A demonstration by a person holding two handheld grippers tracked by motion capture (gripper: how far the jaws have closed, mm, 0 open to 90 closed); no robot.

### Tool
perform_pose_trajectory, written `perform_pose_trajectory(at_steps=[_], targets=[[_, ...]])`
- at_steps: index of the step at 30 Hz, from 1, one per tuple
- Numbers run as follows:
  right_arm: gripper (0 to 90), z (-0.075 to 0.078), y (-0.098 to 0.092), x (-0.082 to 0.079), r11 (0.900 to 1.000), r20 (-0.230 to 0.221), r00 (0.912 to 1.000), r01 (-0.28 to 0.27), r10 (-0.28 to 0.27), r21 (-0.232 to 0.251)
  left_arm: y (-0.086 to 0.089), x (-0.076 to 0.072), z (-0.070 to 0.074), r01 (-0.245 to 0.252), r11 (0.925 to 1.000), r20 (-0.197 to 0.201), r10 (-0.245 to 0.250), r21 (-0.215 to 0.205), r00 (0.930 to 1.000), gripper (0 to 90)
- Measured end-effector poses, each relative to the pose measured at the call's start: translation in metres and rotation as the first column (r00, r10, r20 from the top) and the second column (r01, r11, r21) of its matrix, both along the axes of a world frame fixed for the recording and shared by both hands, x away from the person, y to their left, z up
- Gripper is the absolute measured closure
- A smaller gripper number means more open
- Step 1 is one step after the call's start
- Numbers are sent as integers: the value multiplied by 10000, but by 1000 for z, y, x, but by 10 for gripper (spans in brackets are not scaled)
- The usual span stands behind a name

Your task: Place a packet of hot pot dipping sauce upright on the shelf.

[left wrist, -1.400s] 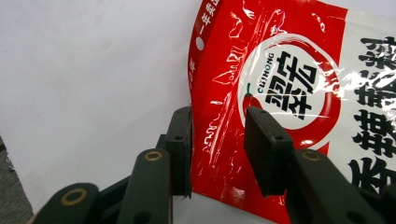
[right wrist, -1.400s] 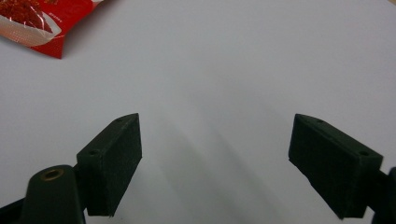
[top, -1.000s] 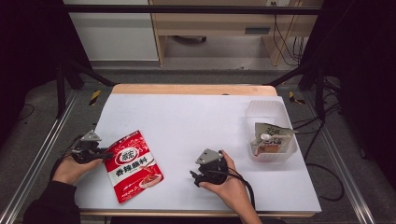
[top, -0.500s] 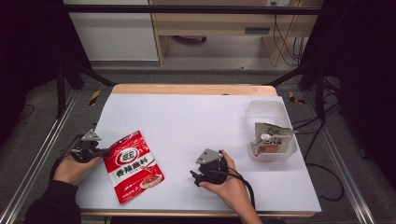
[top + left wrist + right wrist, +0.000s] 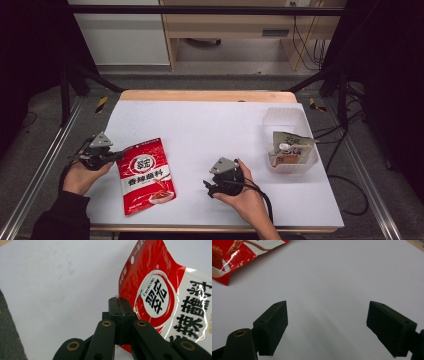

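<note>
The left tongs (image 5: 116,156) are clamped tight on the edge of a red sachet (image 5: 147,175), their jaws having just been closing with that edge between them; in the left gripper view the two black jaws meet on the thin red rim (image 5: 119,305) and the printed face of the sachet (image 5: 160,295) spreads away to their right. The rest of the sachet lies on the white bench (image 5: 210,125), stretching from these tongs toward the right tongs (image 5: 207,186). Those rest on the bench in the person's right hand (image 5: 245,192), jaws spread wide with bare bench between them. Beyond them, well apart, a clear tub (image 5: 295,167) holds a torn packet (image 5: 289,147).
</note>
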State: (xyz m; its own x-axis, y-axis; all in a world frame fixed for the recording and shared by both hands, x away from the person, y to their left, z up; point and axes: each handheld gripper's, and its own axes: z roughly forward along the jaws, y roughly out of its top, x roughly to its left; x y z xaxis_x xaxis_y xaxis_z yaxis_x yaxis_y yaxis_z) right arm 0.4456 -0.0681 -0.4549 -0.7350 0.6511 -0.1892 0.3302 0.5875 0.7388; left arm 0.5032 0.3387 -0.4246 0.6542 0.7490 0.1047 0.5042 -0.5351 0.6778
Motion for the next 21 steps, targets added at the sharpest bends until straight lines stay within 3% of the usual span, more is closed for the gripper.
perform_pose_trajectory(at_steps=[10, 21], targets=[[177, 9, 1, 3, 9997, 121, 9999, -110, 113, -237, -29, 0, 13, 580, 9980, 455, -591, 252, 9972, 900], [180, 26, 3, 13, 9990, 251, 9995, -194, 204, -409, -61, 1, 30, 1131, 9931, 925, -1154, 301, 9890, 900]])
